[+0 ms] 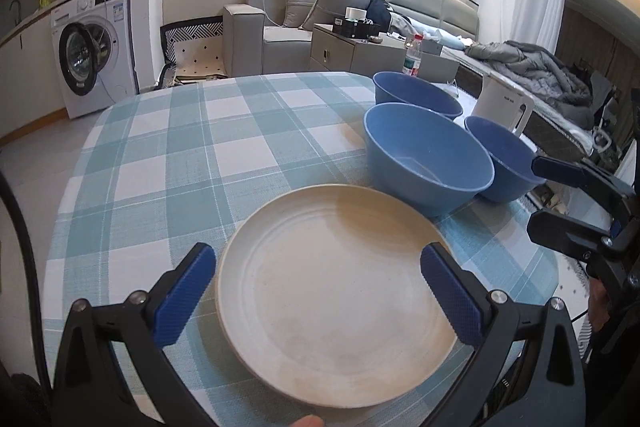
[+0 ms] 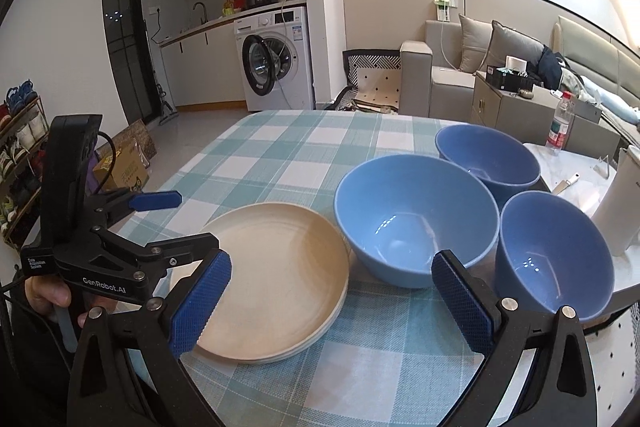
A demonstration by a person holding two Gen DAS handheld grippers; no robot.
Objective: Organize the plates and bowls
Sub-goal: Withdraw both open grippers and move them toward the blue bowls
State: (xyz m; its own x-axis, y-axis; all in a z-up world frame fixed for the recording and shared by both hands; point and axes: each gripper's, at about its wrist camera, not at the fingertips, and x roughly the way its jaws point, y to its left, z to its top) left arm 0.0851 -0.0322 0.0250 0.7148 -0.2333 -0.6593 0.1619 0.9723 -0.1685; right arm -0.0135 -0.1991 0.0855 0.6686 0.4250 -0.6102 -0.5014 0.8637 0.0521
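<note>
Plate stack (image 2: 276,279): cream, several nested, flat on the checked desk (image 1: 160,147), near edge, mouth up. Round, so no long axis to speak of; rims look roughly aligned, lower rims just showing at the right side.

Three blue bowls, all upright, mouths up. Large bowl (image 2: 416,223) just right of the stack, nearly touching its rim. Small bowl (image 2: 486,157) behind it, far right. Third bowl (image 2: 554,255) rightmost, sitting at the desk's right edge.

My left claw (image 1: 318,291) hovers over the stack, jaws wide, one pad on either side of the top plate, nothing gripped. My right claw (image 2: 332,299) is also wide and empty, above the cloth between stack and bowls.

Risks, as I judge them:
- Rightmost bowl is at the edge; a nudge from my right claw could tip it off.
- Smooth bowl wall may slip from the pads if I pinch the rim shallowly.
- Dragging the large bowl could bump the stack or ruck the cloth.
- White kettle (image 2: 624,203) stands just beyond the bowls; a wide swing could hit it.
</note>
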